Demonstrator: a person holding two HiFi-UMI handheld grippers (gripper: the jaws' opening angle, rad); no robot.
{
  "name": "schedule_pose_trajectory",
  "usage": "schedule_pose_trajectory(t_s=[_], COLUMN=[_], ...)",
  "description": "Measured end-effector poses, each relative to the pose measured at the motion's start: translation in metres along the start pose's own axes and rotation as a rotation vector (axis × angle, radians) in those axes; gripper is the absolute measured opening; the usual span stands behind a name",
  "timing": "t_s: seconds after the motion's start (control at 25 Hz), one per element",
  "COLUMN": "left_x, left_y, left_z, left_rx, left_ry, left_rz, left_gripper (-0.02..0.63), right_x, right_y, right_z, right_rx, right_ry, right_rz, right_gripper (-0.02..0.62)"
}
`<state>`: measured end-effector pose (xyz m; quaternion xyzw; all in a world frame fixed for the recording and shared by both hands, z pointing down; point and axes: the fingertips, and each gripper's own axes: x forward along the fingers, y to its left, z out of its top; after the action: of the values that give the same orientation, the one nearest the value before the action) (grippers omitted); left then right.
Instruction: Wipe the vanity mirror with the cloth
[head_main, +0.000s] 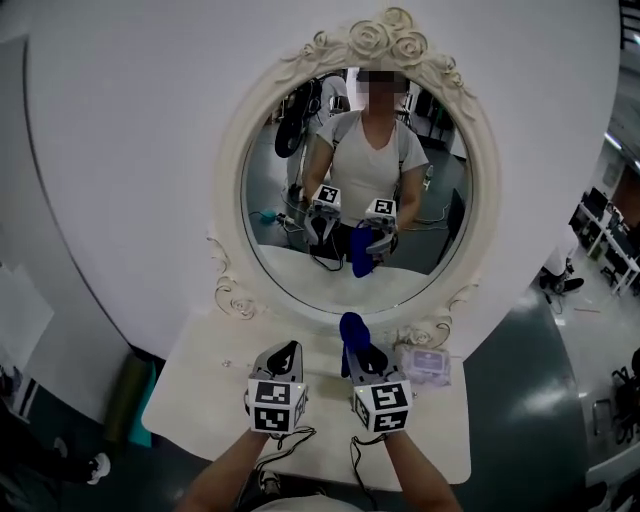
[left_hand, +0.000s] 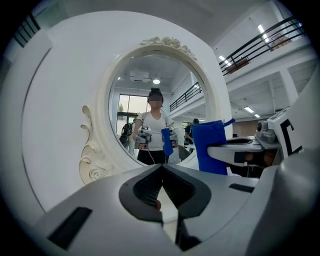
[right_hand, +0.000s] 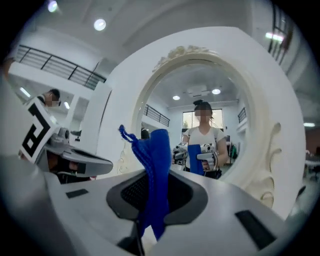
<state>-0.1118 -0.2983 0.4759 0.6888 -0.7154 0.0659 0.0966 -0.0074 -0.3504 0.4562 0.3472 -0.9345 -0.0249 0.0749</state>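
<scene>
Before the vanity mirror (head_main: 290, 230), your right gripper (head_main: 366, 362) clamps the cloth (head_main: 352, 330) upright — long axis vertical — with your left gripper (head_main: 284, 354) jaws together, empty.

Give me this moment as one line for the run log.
stage: wipe not begun | right gripper: shut on cloth | left gripper: shut, empty | vanity mirror: cloth not touching it

The white surface (head_main: 200, 388) carries the ornate oval vanity mirror (head_main: 355, 190) standing at its back, and a small pale packet (head_main: 426, 363) just beside the mirror's base.
</scene>
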Motion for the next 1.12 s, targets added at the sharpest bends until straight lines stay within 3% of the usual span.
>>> schedule_pose_trajectory(t_s=[0.08, 0.16, 0.28, 0.44, 0.84, 1.0, 1.12], left_x=[-0.013, -0.024, -0.042, -0.072, -0.124, -0.127, -0.131], left_y=[-0.008, -0.02, -0.035, -0.037, -0.015, -0.015, -0.022], left_z=[-0.013, -0.026, -0.037, -0.037, 0.028, 0.021, 0.006], left_rx=[0.001, 0.027, 0.051, -0.006, 0.04, 0.092, 0.081], left_ry=[-0.002, -0.011, -0.027, -0.062, -0.244, -0.217, -0.188], left_rz=[0.003, -0.005, -0.003, 0.023, 0.056, 0.049, 0.006], left_gripper=[0.009, 0.009, 0.009, 0.01, 0.009, 0.009, 0.009], right_x=[-0.021, -0.042, -0.065, -0.093, -0.161, -0.171, -0.177], right_y=[-0.004, -0.007, -0.009, -0.02, -0.054, -0.036, -0.02], right_z=[-0.015, -0.028, -0.04, -0.031, -0.005, -0.014, -0.021], right_rx=[0.134, 0.201, 0.199, 0.239, 0.32, 0.306, 0.302], right_ry=[-0.047, -0.092, -0.108, -0.142, -0.195, -0.154, -0.127], right_rz=[-0.02, -0.041, -0.068, -0.086, -0.203, -0.233, -0.256], right_gripper=[0.074, 0.074, 0.074, 0.074, 0.074, 0.074, 0.074])
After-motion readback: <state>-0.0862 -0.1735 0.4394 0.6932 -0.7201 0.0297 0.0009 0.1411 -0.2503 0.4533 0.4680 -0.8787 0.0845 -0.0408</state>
